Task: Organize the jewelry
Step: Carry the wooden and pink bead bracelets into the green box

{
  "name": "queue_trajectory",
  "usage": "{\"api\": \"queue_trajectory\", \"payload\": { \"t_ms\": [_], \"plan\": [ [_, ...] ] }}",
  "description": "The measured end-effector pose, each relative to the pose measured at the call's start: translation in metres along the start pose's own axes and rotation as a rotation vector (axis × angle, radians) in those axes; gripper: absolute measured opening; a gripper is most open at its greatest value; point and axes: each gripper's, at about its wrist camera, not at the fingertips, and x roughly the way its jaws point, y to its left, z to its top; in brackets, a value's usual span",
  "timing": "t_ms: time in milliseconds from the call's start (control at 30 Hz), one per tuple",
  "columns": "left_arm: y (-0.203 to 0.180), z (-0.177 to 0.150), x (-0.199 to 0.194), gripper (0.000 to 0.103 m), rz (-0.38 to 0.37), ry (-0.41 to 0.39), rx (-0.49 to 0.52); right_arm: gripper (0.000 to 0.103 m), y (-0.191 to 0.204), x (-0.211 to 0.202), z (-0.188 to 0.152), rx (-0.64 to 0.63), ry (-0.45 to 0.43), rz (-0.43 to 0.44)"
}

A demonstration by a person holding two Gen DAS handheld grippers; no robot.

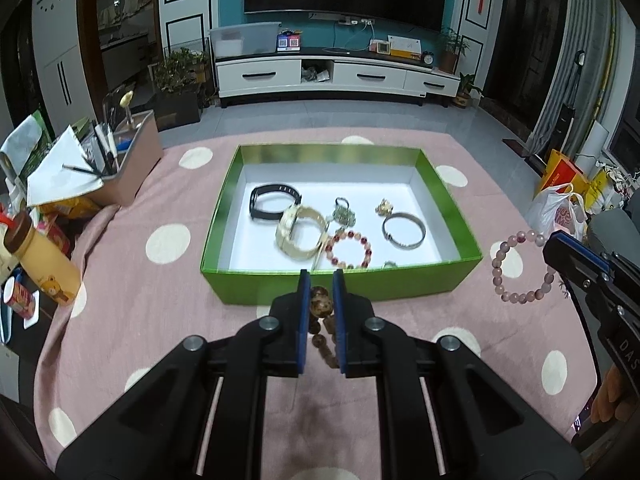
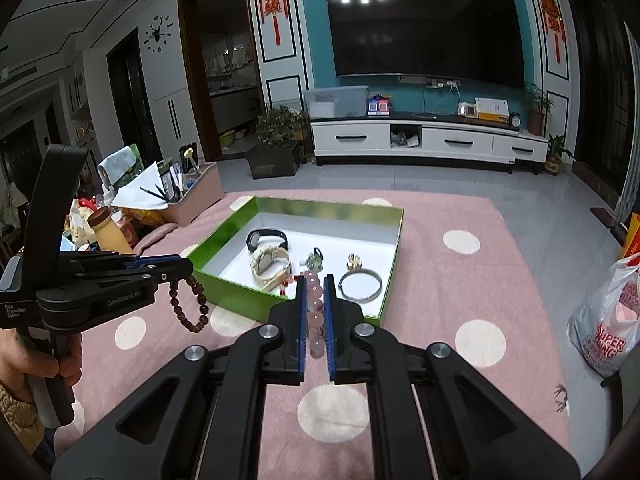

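A green box (image 1: 344, 284) with a white floor sits on the pink dotted cloth (image 1: 168, 320). In it lie a black watch (image 1: 272, 200), a cream watch (image 1: 300, 228), a red bead bracelet (image 1: 348, 249), a silver bangle (image 1: 404, 230) and small charms. My left gripper (image 1: 321, 280) is shut on a brown bead bracelet (image 1: 320, 304), held just before the box's near wall; this bracelet (image 2: 190, 304) dangles from the left gripper (image 2: 188, 266) in the right wrist view. My right gripper (image 2: 314, 284) is shut on a pink bead bracelet (image 2: 315, 320), which hangs as a loop (image 1: 520, 268) right of the box.
A pink bin (image 1: 128, 160) with pens and papers, a yellow bottle (image 1: 44, 260) and snack packs crowd the table's left end. A white plastic bag (image 2: 608, 320) sits off the right edge. A TV stand (image 1: 336, 74) stands across the grey floor beyond.
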Motion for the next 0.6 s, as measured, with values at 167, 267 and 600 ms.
{"api": "queue_trajectory", "payload": {
  "t_ms": [167,267,600],
  "plan": [
    [-0.005,0.017,0.006,0.011,-0.005,-0.008,0.01,0.007,-0.004,0.003,0.011,-0.002,-0.019,-0.004],
    [-0.008,0.027,0.009,0.011,-0.008,-0.012,0.014,0.007,-0.008,0.006,0.018,0.004,-0.027,-0.007],
    [-0.003,0.059,0.027,0.011,-0.02,-0.003,-0.014,0.007,-0.022,0.025,0.038,0.021,-0.03,-0.014]
  ]
}}
